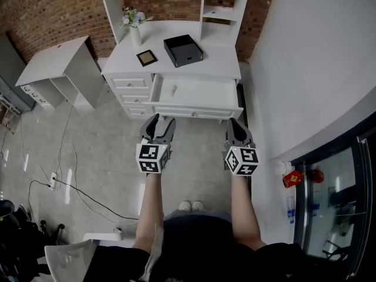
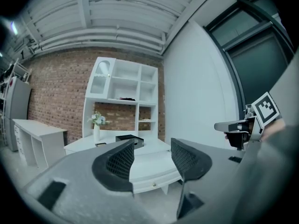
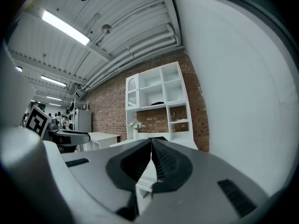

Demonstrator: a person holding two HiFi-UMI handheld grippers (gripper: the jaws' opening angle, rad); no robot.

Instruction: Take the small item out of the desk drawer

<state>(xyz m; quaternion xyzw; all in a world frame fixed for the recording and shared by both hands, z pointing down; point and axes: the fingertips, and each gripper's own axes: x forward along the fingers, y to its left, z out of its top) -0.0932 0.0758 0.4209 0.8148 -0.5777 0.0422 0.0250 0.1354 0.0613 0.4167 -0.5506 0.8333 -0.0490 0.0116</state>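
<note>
The white desk stands against the brick wall with its wide middle drawer pulled open. A small pale item lies inside it near the left end. Both grippers hover over the floor in front of the desk, short of the drawer. My left gripper is open with nothing between its jaws, and through the gap of the left gripper I see the drawer front. My right gripper is shut and empty; in its own view the right gripper has its pads meeting at the tips.
On the desktop are a black box, a small picture frame and a vase of flowers. A white side table stands to the left. Cables trail over the floor. A white wall runs along the right.
</note>
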